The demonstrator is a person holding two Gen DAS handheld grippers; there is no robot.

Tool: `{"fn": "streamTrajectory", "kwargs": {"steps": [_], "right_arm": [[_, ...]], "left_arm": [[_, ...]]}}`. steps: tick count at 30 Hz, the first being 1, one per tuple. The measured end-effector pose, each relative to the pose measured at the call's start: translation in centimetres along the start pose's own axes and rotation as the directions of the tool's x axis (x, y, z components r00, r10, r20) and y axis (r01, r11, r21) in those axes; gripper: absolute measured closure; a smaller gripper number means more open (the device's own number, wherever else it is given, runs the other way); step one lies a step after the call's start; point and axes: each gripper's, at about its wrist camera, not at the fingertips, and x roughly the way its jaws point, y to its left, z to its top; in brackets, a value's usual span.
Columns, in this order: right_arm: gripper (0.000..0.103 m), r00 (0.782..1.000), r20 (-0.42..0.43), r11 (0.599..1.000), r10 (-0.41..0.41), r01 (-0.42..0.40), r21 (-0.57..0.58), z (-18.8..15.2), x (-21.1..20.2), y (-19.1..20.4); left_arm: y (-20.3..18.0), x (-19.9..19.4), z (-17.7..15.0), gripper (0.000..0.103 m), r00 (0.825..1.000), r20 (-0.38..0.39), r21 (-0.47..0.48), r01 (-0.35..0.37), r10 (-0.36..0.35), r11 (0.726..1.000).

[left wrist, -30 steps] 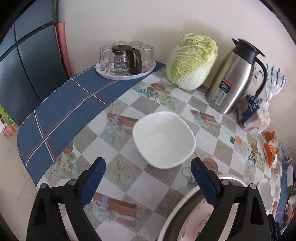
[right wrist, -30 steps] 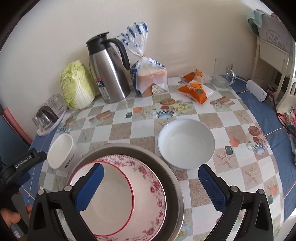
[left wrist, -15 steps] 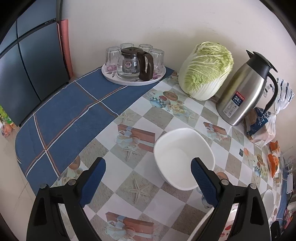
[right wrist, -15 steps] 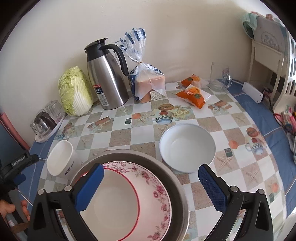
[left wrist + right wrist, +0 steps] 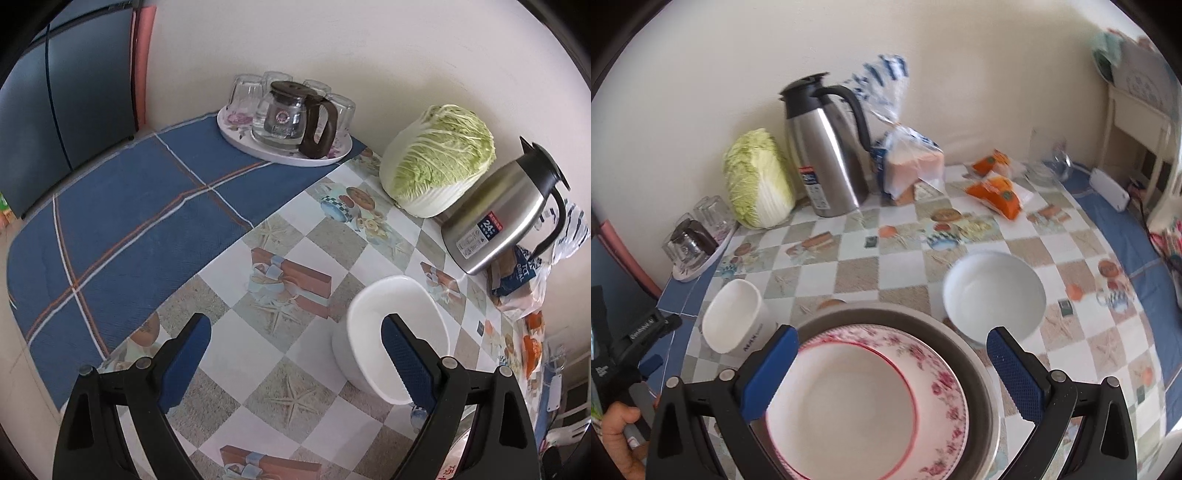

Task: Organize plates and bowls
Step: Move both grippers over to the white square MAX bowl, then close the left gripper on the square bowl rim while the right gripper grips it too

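Glossy white bowls (image 5: 993,295), a brushed-metal basin (image 5: 979,354), a shiny steel jug (image 5: 827,155), and a smooth printed tablecloth (image 5: 280,354).

Surface (image 5: 857,273) covered by a checkered oilcloth printed with starfish and gift boxes, edged by blue plaid cloth (image 5: 122,221). Along the wall stand a round floral tray (image 5: 236,129) bearing a glass jug and upturned tumblers, a pale green napa cabbage (image 5: 436,158), a stainless-steel vacuum jug with black handle (image 5: 827,155), a bagged bread loaf (image 5: 912,162) and two orange snack packets (image 5: 995,192). Nearer the camera rest a white squarish bowl (image 5: 373,317), a white round bowl (image 5: 993,295) and a grey metal basin (image 5: 975,354) holding a rose-patterned plate.
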Motion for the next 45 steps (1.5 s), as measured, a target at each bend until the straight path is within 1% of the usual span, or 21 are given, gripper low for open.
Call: {"fn": "streamTrajectory", "kwargs": {"steps": [4,6,8,10,13,16,19,20,22,24,26,27,28,30,32,35,37,39,41,43,45], "right_arm": [[0.0,0.999,-0.033,0.997,0.016,-0.018,-0.07,1.4,0.2,2.6],[0.0,0.997,-0.058,0.993,0.044,-0.05,-0.107,2.5,0.5,4.4],[0.0,0.994,-0.084,0.99,0.075,-0.085,-0.116,3.3,0.8,5.8],[0.0,0.99,-0.106,0.987,0.088,-0.101,-0.126,4.2,1.3,7.3],[0.0,0.986,-0.131,0.983,0.102,-0.12,-0.141,5.1,2.2,9.3],[0.0,0.982,-0.162,0.982,0.095,-0.12,-0.149,5.6,3.6,11.1],[0.0,0.973,-0.211,0.983,0.096,-0.126,-0.132,5.5,5.5,12.3],[0.0,0.969,-0.23,0.984,0.091,-0.122,-0.127,5.5,6.2,12.7],[0.0,0.962,-0.262,0.987,0.075,-0.109,-0.119,5.2,7.4,13.2],[0.0,0.956,-0.289,0.99,0.049,-0.084,-0.11,5.0,8.8,13.6],[0.002,0.952,-0.307,0.993,0.023,-0.058,-0.103,4.8,9.9,13.8],[0.007,0.948,-0.319,0.993,0.009,-0.045,-0.108,4.6,10.5,14.0],[0.015,0.946,-0.323,0.992,0.0,-0.04,-0.116,4.5,10.7,14.2],[0.024,0.945,-0.326,0.988,-0.033,-0.018,-0.151,4.3,11.5,14.7],[0.029,0.94,-0.336,0.984,-0.05,-0.011,-0.176,4.0,12.2,15.1],[0.04,0.935,-0.35,0.982,-0.063,-0.005,-0.19,3.5,13.1,15.6],[0.049,0.932,-0.355,0.978,-0.07,-0.005,-0.206,3.3,13.5,15.9],[0.054,0.93,-0.358,0.974,-0.078,-0.006,-0.227,3.0,14.0,16.3],[0.061,0.929,-0.361,0.971,-0.081,-0.009,-0.241,2.7,14.2,16.7],[0.07,0.929,-0.362,0.968,-0.082,-0.013,-0.252,2.4,14.5,17.0],[0.076,0.926,-0.368,0.966,-0.081,-0.018,-0.259,2.1,14.8,17.2]], "left_arm": [[0.9,1.0,0.1,0.009,0.999,-0.022,-0.023,0.03,-0.031,0.999],[1.2,1.3,0.2,0.009,0.999,-0.018,-0.031,0.044,-0.045,0.999],[1.4,1.4,0.3,0.009,0.998,-0.004,-0.045,0.069,-0.069,0.997],[1.6,1.5,0.5,0.009,0.996,0.005,-0.057,0.093,-0.093,0.994],[1.8,2.1,0.6,0.009,0.994,-0.018,-0.056,0.103,-0.104,0.993],[2.1,2.5,0.6,0.009,0.995,-0.027,-0.054,0.091,-0.093,0.994],[2.4,2.7,0.8,0.009,0.989,-0.029,-0.074,0.142,-0.144,0.987],[2.4,2.9,0.8,0.009,0.988,-0.033,-0.078,0.145,-0.148,0.986],[2.5,3.3,0.8,0.009,0.989,-0.049,-0.088,0.136,-0.14,0.987],[2.7,3.8,0.8,0.009,0.986,-0.066,-0.099,0.145,-0.152,0.984],[2.8,4.2,0.8,0.009,0.983,-0.081,-0.108,0.156,-0.165,0.982],[2.8,4.3,0.8,0.009,0.982,-0.084,-0.111,0.16,-0.17,0.981],[2.7,4.4,0.9,0.009,0.981,-0.086,-0.112,0.165,-0.175,0.98],[2.4,4.7,0.8,0.009,0.979,-0.093,-0.115,0.172,-0.183,0.978],[2.3,5.0,0.7,0.009,0.977,-0.107,-0.122,0.173,-0.186,0.977],[2.2,5.8,0.4,0.01,0.97,-0.135,-0.136,0.186,-0.204,0.973],[2.0,6.1,0.3,0.018,0.968,-0.145,-0.137,0.188,-0.207,0.973],[1.6,6.5,0.1,0.023,0.963,-0.161,-0.134,0.194,-0.215,0.972],[1.2,6.8,-0.1,0.027,0.958,-0.173,-0.129,0.208,-0.229,0.969],[0.7,7.1,-0.3,0.035,0.951,-0.186,-0.125,0.225,-0.246,0.966],[0.2,7.4,-0.4,0.039,0.945,-0.197,-0.121,0.239,-0.26,0.963]]}}
